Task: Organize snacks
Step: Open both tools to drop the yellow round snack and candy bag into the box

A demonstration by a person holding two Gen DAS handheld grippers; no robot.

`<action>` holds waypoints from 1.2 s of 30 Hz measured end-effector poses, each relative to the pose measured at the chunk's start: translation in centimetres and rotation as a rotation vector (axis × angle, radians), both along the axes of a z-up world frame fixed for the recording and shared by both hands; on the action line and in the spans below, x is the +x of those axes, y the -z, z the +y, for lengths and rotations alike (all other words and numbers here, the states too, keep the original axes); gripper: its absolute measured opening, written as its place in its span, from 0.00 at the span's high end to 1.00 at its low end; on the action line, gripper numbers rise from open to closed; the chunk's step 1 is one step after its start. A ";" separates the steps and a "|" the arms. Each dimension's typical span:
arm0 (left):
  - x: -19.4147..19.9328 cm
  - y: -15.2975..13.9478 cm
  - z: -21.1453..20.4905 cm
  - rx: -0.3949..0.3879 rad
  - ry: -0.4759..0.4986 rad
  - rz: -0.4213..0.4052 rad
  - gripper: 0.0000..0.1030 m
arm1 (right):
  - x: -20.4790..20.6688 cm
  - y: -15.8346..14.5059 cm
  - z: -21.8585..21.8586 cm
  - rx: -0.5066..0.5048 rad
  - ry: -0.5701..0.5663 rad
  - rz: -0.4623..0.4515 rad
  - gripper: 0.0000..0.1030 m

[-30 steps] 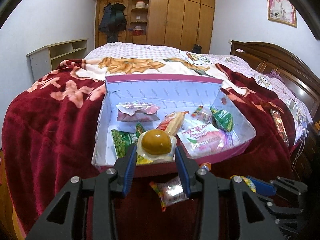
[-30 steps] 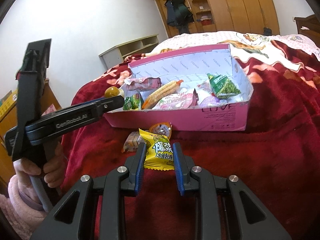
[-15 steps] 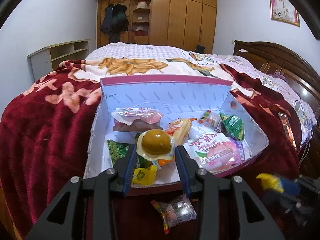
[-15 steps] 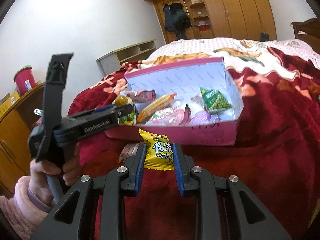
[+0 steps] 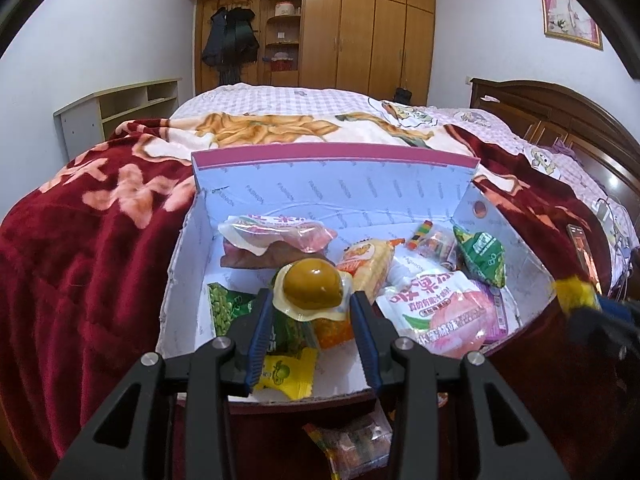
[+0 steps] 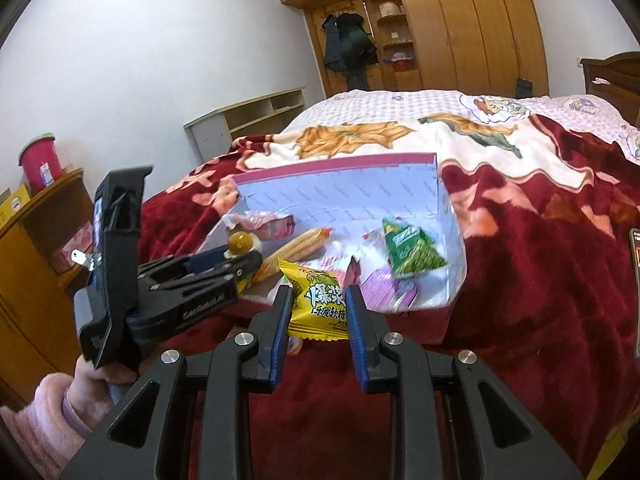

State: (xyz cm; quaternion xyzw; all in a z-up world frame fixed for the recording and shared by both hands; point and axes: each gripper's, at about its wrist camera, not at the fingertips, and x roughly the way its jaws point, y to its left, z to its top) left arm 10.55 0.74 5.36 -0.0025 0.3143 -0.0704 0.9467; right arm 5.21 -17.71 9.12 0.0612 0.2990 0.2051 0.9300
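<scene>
Since the earlier frames, both hands have carried their loads toward the box (image 5: 400,184), so the left gripper (image 5: 312,312) now hangs over its inside rather than its near wall, and the right gripper (image 6: 316,312) has lifted its packet off the blanket (image 6: 540,280). Nearest in the left view, a clear-wrapped snack (image 5: 352,448) lies on the blanket in front of the box. Left fingers (image 5: 260,328) pinch the flat white rim of a sealed brown egg (image 5: 312,290), held above a green pea packet (image 5: 228,308) and a yellow candy (image 5: 286,374) on the box floor. Right fingers (image 6: 280,320) pinch a yellow packet (image 6: 320,306) in the air before the near wall. Deeper in the box lie a pink-and-white pouch (image 5: 436,312), a corn stick (image 5: 368,260), a green triangular packet (image 5: 482,256) and a pink-wrapped snack (image 5: 276,236). Beyond stands a wooden wardrobe (image 5: 360,32).
</scene>
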 end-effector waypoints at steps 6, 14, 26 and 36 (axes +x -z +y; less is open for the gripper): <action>0.2 0.0 -0.1 0.004 0.001 -0.006 0.60 | 2.1 -0.5 0.0 0.000 0.012 -0.006 0.73; 0.2 0.0 -0.2 0.001 0.001 -0.006 0.60 | 6.0 0.5 0.4 -0.012 0.034 0.021 0.73; 0.3 0.0 -0.2 -0.001 -0.002 -0.006 0.58 | 8.7 1.8 1.0 -0.032 0.059 0.038 0.73; 0.1 0.0 -0.2 0.008 0.000 -0.004 0.53 | 8.4 1.7 1.0 -0.032 0.053 0.016 0.69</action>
